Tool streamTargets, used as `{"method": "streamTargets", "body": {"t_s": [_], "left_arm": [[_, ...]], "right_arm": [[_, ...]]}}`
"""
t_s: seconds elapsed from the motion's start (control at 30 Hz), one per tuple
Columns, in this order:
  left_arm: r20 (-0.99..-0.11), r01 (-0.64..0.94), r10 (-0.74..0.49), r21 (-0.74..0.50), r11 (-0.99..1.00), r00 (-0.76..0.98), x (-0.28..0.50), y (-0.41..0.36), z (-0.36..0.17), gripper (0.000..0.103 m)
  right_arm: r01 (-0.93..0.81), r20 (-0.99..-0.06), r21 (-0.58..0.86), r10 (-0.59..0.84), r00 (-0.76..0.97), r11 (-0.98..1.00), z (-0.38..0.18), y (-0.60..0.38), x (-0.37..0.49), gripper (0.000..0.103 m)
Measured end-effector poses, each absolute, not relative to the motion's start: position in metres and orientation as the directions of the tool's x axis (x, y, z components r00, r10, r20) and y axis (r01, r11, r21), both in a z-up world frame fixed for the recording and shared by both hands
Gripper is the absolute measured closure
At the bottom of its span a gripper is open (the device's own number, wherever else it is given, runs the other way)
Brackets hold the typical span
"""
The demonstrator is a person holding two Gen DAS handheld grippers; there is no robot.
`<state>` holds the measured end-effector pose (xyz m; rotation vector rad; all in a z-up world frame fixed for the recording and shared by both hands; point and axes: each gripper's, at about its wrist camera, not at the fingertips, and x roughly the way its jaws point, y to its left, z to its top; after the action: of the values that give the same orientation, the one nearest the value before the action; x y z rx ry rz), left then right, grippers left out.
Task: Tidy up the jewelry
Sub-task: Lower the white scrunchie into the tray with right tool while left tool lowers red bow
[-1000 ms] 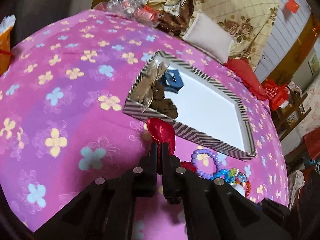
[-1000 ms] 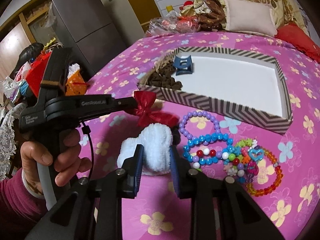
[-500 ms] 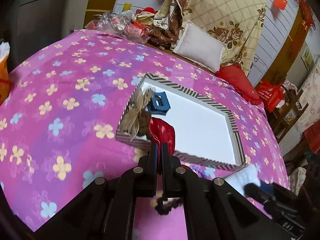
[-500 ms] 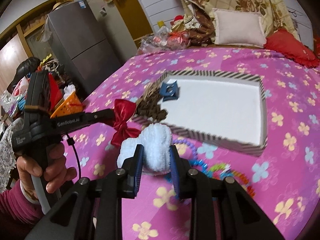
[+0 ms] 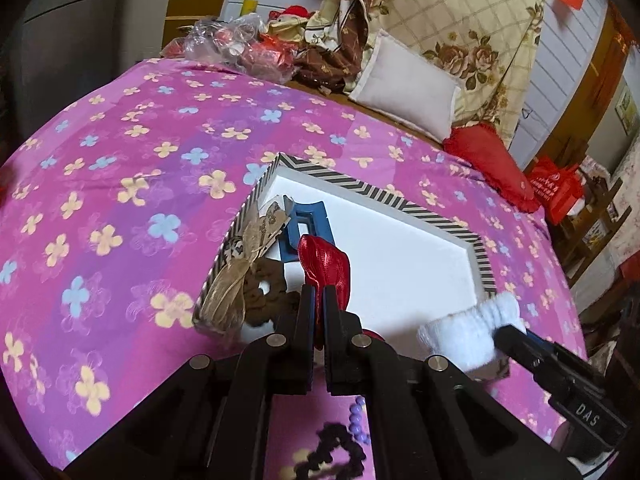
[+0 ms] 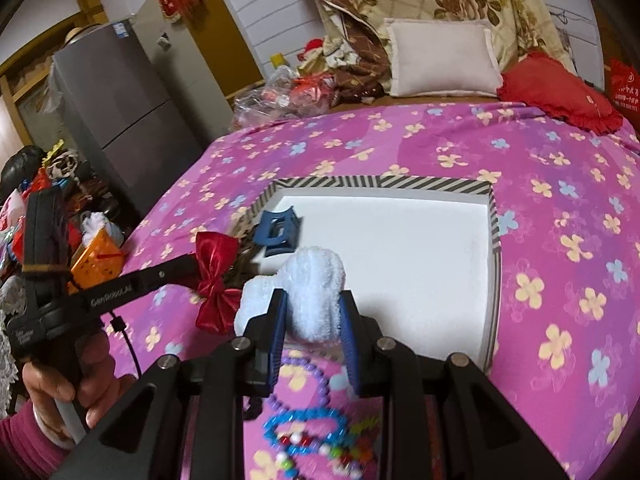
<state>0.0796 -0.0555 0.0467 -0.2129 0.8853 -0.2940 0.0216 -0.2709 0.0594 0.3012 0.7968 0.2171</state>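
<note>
We hold the red bow (image 5: 326, 268) clenched in the left hand-held gripper (image 5: 316, 300), above the near-left corner of the striped tray (image 5: 440, 212). The right hand-held gripper (image 6: 314, 312) grasps the white scrunchie (image 6: 308, 288) (over the tray's near edge); both drop points lie directly ahead.

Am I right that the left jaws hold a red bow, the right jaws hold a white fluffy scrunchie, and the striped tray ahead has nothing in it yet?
Not quite. The left gripper does grip the red bow and the right gripper the white fluffy scrunchie, but the striped tray is not empty: the right wrist view shows a blue hair claw already lying in its left corner.
</note>
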Motion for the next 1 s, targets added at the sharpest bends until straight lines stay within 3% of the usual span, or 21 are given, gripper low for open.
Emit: {"method": "streamTargets", "body": {"t_s": [1.0], "left_arm": [[-0.804, 0.135, -0.265, -0.229, 0.964, 0.533, 0.133, -0.073, -0.005, 0.096]], "right_arm": [[0.046, -0.775, 0.393, 0.304, 0.554, 0.918, -0.01, -0.26, 0.194, 0.077]]}}
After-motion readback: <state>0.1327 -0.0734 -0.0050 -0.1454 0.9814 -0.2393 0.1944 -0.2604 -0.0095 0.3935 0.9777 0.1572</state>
